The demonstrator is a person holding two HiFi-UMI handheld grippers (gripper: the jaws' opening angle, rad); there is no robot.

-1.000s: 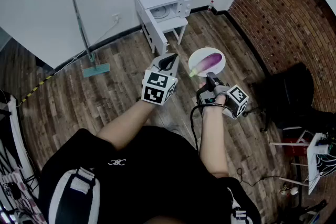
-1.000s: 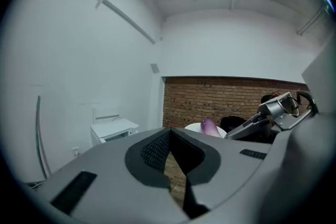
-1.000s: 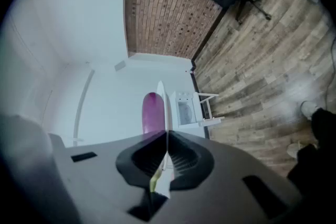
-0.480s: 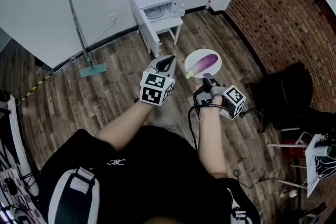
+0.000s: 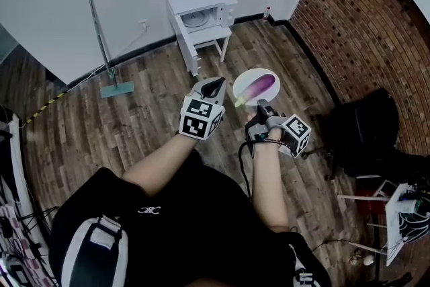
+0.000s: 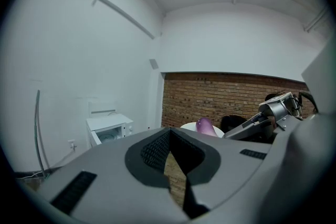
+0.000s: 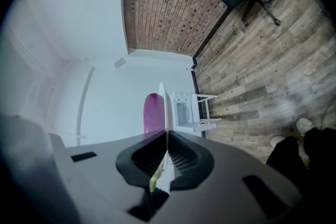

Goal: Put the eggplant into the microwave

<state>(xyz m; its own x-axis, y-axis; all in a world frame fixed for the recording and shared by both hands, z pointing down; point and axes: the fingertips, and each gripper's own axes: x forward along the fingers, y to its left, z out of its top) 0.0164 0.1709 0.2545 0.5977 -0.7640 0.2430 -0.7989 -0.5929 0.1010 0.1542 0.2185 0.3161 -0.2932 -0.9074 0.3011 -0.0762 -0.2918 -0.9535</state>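
Observation:
A purple eggplant (image 5: 258, 85) lies on a white plate (image 5: 247, 74) held out over the wood floor. My right gripper (image 5: 262, 106) is shut on the plate's near rim. In the right gripper view the plate (image 7: 163, 105) stands edge-on between the pads, with the eggplant (image 7: 153, 111) to its left. My left gripper (image 5: 214, 85) hovers just left of the plate, shut and empty. The white microwave (image 5: 201, 7) sits on a small white table (image 5: 216, 41) against the far wall, its cavity showing and its door (image 5: 183, 39) hanging open. It also shows ahead as the microwave (image 6: 109, 131) and the microwave (image 7: 184, 111).
A mop (image 5: 102, 44) leans on the white wall left of the microwave. A brick wall (image 5: 363, 23) runs along the right, with a black office chair (image 5: 366, 134) in front of it. A small bottle (image 5: 270, 12) stands in the corner. Striped tape (image 5: 41, 113) crosses the floor at left.
Both grippers and the plate with the eggplant have drifted slightly left and lower in the head view as the person moves. The right grip on the plate is unchanged.

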